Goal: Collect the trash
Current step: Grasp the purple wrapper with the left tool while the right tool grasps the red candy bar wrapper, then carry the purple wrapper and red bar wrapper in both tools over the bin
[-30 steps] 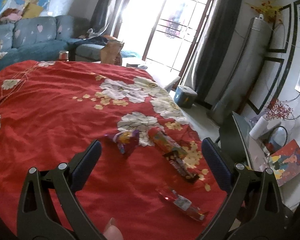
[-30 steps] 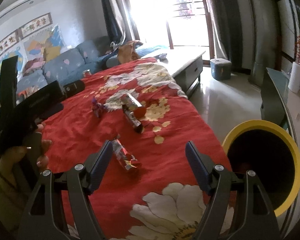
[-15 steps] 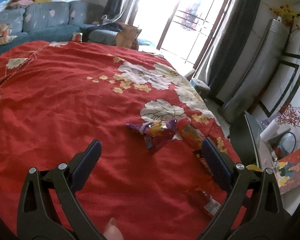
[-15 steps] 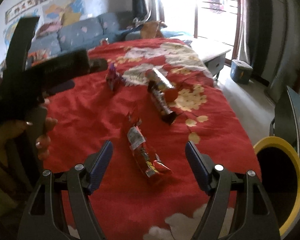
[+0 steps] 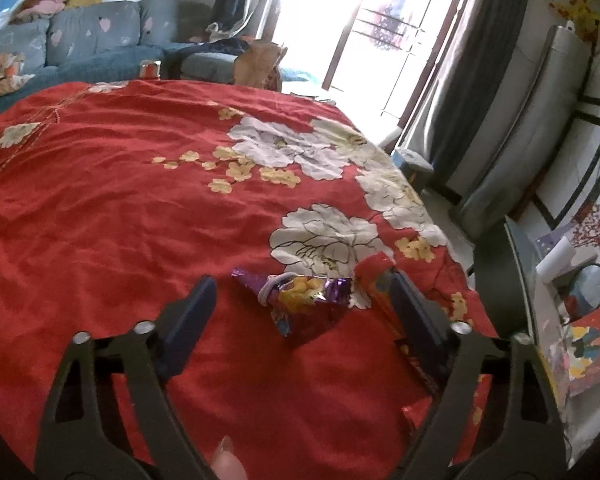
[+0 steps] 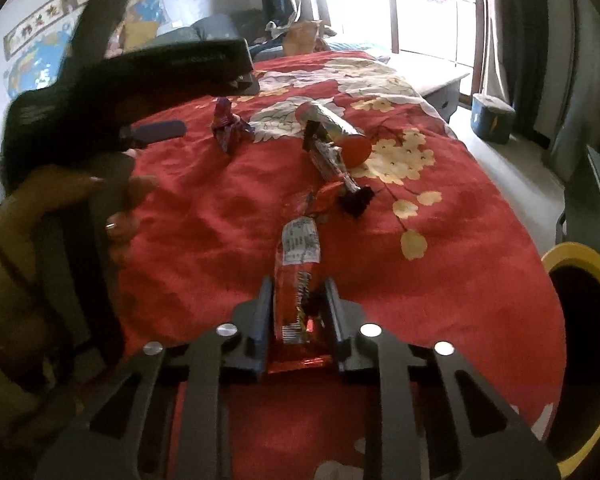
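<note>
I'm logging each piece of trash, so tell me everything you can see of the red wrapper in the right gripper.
The red wrapper is long, shiny foil-like plastic with a white printed label panel. It lies lengthwise on the red floral cloth, pointing away from the camera. The right gripper has closed on its near end, which looks crumpled.

Cloth (image 5: 120, 200): red, printed with white and yellow flowers, wrinkled.
Sofa (image 5: 92, 40): blue-grey, behind the cloth's far edge.
Curtains (image 5: 480, 60): dark grey, drawn aside of a bright glass door (image 5: 380, 32).
World map (image 6: 32, 64): on the wall, left.
Storage stool (image 6: 492, 118): blue, on the floor near the window.
</note>
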`<state>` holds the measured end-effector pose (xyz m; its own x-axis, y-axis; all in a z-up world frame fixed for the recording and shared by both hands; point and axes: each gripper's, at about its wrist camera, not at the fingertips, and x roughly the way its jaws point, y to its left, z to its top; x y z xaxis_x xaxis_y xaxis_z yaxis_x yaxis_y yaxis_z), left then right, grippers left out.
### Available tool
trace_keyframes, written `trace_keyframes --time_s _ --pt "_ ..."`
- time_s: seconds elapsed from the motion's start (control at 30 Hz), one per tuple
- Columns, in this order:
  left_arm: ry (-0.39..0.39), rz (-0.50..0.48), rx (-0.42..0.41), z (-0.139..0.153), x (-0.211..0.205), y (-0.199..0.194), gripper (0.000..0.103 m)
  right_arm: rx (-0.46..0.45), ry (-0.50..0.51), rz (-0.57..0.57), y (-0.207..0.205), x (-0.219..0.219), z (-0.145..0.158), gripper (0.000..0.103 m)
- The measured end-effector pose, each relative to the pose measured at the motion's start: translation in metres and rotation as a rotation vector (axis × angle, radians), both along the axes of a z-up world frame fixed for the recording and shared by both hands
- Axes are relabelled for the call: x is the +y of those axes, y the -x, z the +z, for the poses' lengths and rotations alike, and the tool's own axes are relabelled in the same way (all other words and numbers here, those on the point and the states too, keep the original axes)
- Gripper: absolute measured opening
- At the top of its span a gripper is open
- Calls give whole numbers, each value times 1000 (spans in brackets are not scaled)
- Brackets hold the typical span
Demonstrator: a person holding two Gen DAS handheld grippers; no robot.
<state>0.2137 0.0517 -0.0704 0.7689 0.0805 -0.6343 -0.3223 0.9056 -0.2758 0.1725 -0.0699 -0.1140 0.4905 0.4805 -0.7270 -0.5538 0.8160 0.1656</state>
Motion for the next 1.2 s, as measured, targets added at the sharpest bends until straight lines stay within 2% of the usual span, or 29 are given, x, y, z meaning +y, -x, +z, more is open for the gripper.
trace_keyframes --time_s 0.1,0.17,0.23,0.53,0.57,0.9,1.2 --pt "17 8 23 -7 4 -1 58 2 -13 6 5 -1 1 20" --pt "27 9 31 -10 7 0 44 4 -23 16 8 -1 2 20" --pt "39 11 34 -13 10 1 35 7 -31 25 11 -1 2 20" --pt "67 -22 15 -14 13 15 22 15 -54 86 30 7 7 19" --pt "67 -29 11 -13 12 17 13 13 -54 88 31 8 8 19" --pt "33 -115 -51 8 -8 33 14 -13 -85 55 37 -5 21 19" --pt "18 -192 -127 37 -31 44 14 -39 -133 -48 31 -41 37 19"
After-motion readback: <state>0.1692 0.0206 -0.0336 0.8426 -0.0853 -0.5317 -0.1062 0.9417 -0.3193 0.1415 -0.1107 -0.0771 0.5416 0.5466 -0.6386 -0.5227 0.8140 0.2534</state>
